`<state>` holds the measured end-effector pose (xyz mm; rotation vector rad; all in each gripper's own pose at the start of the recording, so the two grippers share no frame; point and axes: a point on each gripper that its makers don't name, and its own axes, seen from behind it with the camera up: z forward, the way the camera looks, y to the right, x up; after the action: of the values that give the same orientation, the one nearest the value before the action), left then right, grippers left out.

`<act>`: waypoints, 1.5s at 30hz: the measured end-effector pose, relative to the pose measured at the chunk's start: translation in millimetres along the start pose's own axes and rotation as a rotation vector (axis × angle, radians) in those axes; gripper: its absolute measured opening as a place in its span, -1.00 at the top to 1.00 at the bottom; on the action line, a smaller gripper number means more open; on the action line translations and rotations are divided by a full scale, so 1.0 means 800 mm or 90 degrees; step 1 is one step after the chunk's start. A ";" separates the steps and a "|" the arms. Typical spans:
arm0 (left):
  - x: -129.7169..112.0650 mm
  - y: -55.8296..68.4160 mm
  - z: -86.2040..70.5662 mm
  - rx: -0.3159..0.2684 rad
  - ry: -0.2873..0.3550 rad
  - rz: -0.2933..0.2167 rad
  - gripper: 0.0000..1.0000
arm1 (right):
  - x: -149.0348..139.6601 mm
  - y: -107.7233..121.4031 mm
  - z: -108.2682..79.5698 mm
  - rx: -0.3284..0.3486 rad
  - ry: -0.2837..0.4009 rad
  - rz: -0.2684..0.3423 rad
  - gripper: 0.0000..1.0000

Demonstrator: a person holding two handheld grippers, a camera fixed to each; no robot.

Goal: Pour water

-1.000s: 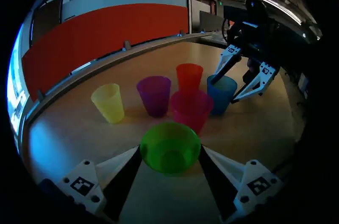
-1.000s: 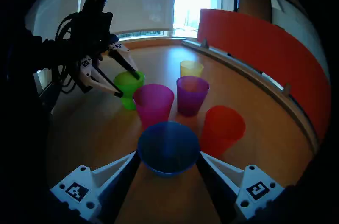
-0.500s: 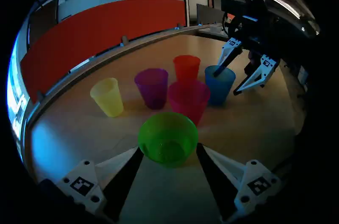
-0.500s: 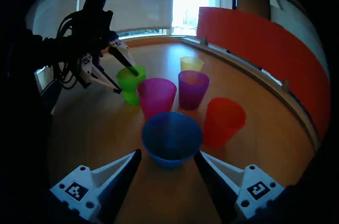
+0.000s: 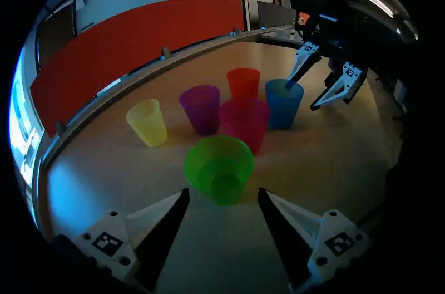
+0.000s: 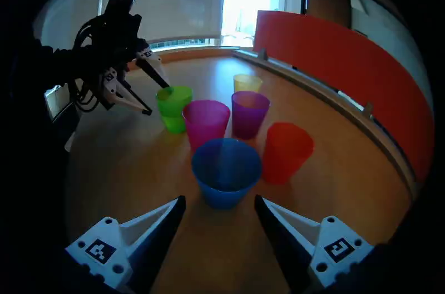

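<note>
Both claws stood wide open above the wooden table (image 5: 339, 149), gripping nothing. The left gripper (image 5: 222, 192) had the green cup (image 5: 219, 168) just ahead of its fingertips, near the pink cup (image 5: 245, 124). The right gripper (image 6: 218, 199) faced the blue cup (image 6: 226, 171), just beside that pink cup, with the purple cup (image 5: 201, 107), red cup (image 5: 243, 82) and yellow cup (image 5: 147, 121) near it

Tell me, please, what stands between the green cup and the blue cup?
The pink cup stands between the green cup and the blue cup; both gripper views show it.
</note>
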<state>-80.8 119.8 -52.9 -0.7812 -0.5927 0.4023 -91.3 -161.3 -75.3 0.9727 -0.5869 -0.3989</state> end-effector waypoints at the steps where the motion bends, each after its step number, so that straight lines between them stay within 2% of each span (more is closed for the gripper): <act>1: -0.001 0.000 -0.002 0.002 0.000 0.001 -0.82 | -0.001 0.000 -0.002 -0.002 0.000 0.000 -0.92; 5: -0.005 -0.002 -0.012 0.012 0.005 -0.005 -0.82 | -0.004 0.003 -0.011 -0.015 0.000 0.005 -0.92; 14: -0.013 -0.020 -0.037 0.056 0.022 -0.039 -0.81 | -0.013 0.012 -0.031 -0.055 0.002 0.030 -0.92; 26: -0.018 -0.042 -0.069 0.124 0.049 -0.083 -0.81 | -0.018 0.032 -0.064 -0.132 0.009 0.088 -0.92; 36: -0.018 -0.059 -0.088 0.173 0.086 -0.122 -0.81 | -0.011 0.049 -0.095 -0.193 0.033 0.130 -0.91; 45: -0.016 -0.082 -0.111 0.226 0.124 -0.153 -0.81 | 0.001 0.059 -0.108 -0.246 0.062 0.138 -0.91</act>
<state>-26.2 22.8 -58.0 -0.3967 -0.4104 0.1986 -34.1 -81.4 -71.5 0.5491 -0.4976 -0.2566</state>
